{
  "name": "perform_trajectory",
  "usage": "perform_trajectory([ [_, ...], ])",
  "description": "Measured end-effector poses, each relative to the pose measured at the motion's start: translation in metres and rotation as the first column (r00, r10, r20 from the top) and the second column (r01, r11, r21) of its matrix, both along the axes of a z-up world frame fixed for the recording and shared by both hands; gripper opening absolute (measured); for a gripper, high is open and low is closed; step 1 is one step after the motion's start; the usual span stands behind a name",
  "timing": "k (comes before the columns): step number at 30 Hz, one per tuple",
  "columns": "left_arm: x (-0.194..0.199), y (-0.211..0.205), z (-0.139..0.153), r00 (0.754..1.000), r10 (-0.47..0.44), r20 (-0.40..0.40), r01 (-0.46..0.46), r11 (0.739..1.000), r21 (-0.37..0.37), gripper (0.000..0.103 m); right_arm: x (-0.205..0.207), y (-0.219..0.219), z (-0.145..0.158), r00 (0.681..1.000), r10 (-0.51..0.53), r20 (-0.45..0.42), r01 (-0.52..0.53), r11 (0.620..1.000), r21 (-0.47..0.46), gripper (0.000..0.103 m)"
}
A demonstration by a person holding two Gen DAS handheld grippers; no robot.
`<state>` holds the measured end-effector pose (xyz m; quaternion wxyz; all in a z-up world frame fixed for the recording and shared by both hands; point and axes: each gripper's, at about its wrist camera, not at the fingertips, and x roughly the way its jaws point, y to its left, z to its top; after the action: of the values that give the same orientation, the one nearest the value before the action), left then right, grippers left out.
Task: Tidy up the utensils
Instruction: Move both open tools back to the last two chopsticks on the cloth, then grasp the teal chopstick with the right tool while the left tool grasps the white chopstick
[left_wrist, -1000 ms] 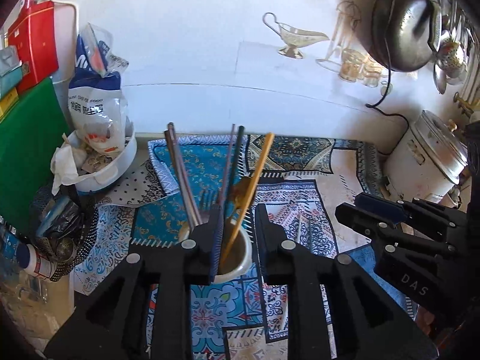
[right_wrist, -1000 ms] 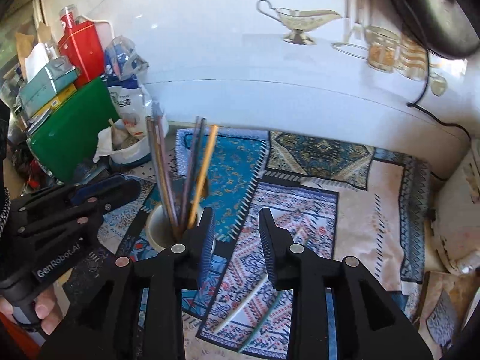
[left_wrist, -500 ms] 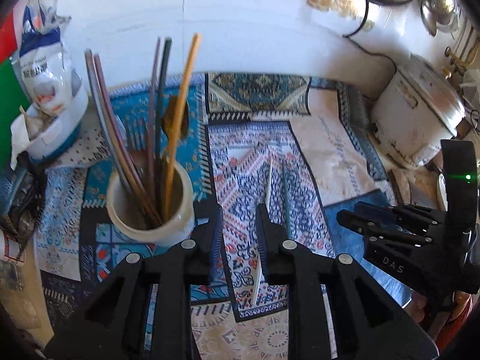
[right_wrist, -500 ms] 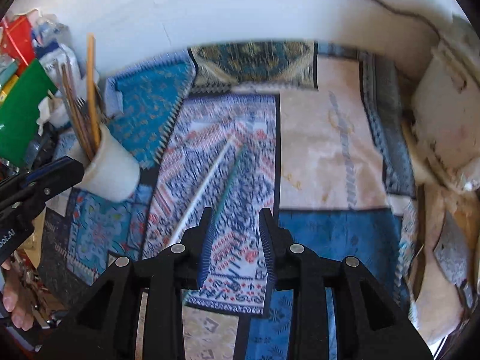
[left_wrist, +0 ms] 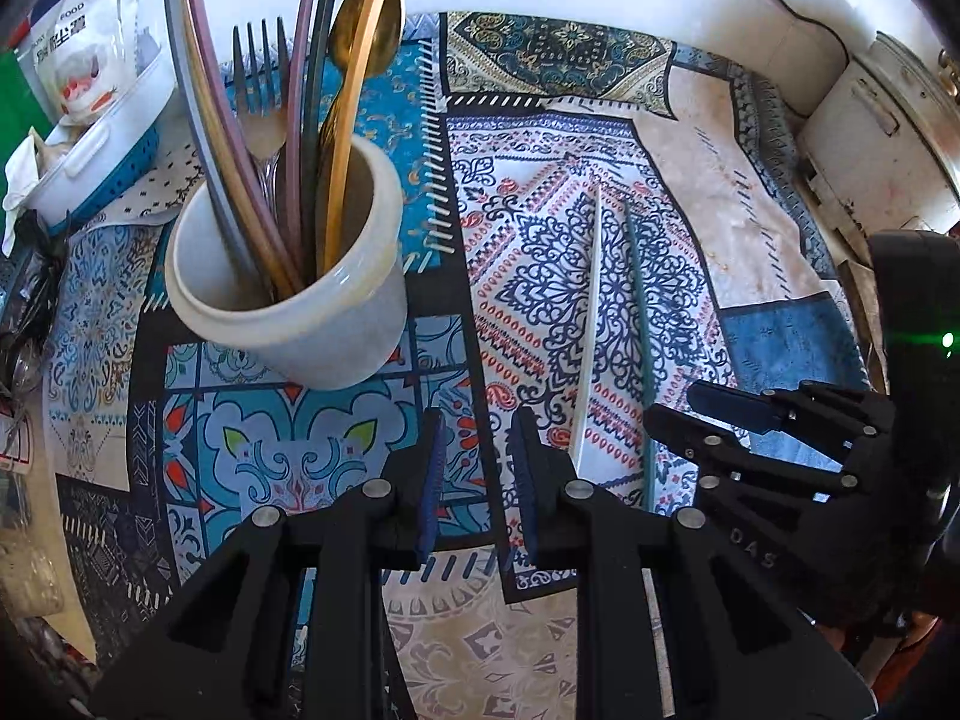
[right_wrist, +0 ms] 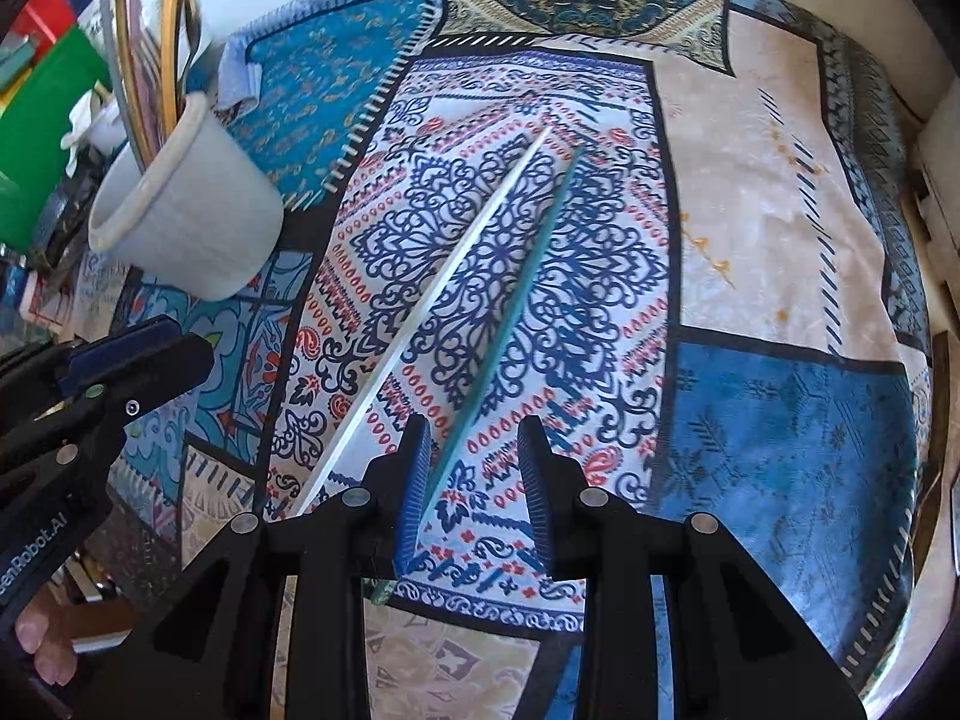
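A white cup (left_wrist: 336, 324) stands on the patterned cloth (left_wrist: 288, 456), holding several chopsticks, a dark fork (left_wrist: 259, 66) and a gold spoon (left_wrist: 366, 18). To its right a white chopstick (left_wrist: 588, 324) and a teal chopstick (left_wrist: 639, 324) lie side by side on the cloth. My left gripper (left_wrist: 478, 426) hovers open between cup and white chopstick, nothing between its fingers. My right gripper (right_wrist: 474, 438) is open just above the teal chopstick (right_wrist: 510, 300), whose near end runs under the left finger; the pads do not press it. The white chopstick (right_wrist: 432, 300) lies just left of it.
A white rice cooker (left_wrist: 888, 120) stands at the cloth's right edge. A white tub with a food bag (left_wrist: 90, 138) sits left of the cup, by a green board (right_wrist: 42, 138). A white wall closes the back. A person's fingers (right_wrist: 48, 654) show at bottom left.
Both grippers have sunk toward the cloth and tipped downward. The cup and the two loose chopsticks now fill more of each view, and the teal chopstick now lies between the right fingers.
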<state>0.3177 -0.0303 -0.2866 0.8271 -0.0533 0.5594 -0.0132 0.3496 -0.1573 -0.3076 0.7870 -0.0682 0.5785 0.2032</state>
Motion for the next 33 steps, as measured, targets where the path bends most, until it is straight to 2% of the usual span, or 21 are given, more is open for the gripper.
perform_trajectory([
  [4, 0.001, 0.001, -0.003, 1.000, -0.003, -0.009, 0.003, 1.000, 0.011, 0.020, -0.002, 0.003, -0.007, 1.000, 0.005, 0.003, -0.005, 1.000, -0.014, 0.027],
  [7, 0.004, -0.002, -0.005, 1.000, -0.015, -0.015, 0.015, 1.000, 0.016, 0.020, 0.000, -0.003, -0.009, 1.000, -0.014, 0.025, 0.014, 1.000, -0.017, 0.023],
  [9, 0.007, -0.005, -0.007, 0.999, -0.026, -0.019, 0.026, 1.000, 0.018, 0.020, 0.003, -0.010, -0.009, 0.999, -0.040, 0.024, 0.040, 0.999, -0.014, 0.019],
  [11, 0.010, -0.010, -0.009, 0.999, -0.036, -0.023, 0.036, 0.999, 0.015, 0.020, 0.008, -0.020, -0.009, 0.998, -0.057, 0.019, 0.057, 0.998, -0.015, 0.007],
  [13, 0.013, -0.015, -0.010, 0.999, -0.047, -0.024, 0.047, 0.999, 0.008, 0.020, 0.012, -0.033, -0.008, 0.997, -0.074, 0.018, 0.074, 0.997, -0.015, 0.005],
  [21, 0.022, -0.029, -0.011, 0.996, -0.088, -0.022, 0.089, 0.996, 0.000, 0.021, 0.031, -0.070, -0.005, 0.992, -0.130, 0.011, 0.130, 0.991, -0.042, 0.009],
  [27, 0.026, -0.030, -0.018, 0.994, -0.102, -0.047, 0.102, 0.995, 0.000, 0.021, 0.053, -0.067, -0.003, 0.996, -0.086, 0.019, 0.087, 0.993, -0.082, 0.012],
  [33, 0.032, -0.035, -0.025, 0.990, -0.120, -0.068, 0.121, 0.993, -0.001, 0.020, 0.076, -0.049, -0.007, 1.000, -0.015, 0.025, 0.018, 0.993, -0.120, 0.021],
])
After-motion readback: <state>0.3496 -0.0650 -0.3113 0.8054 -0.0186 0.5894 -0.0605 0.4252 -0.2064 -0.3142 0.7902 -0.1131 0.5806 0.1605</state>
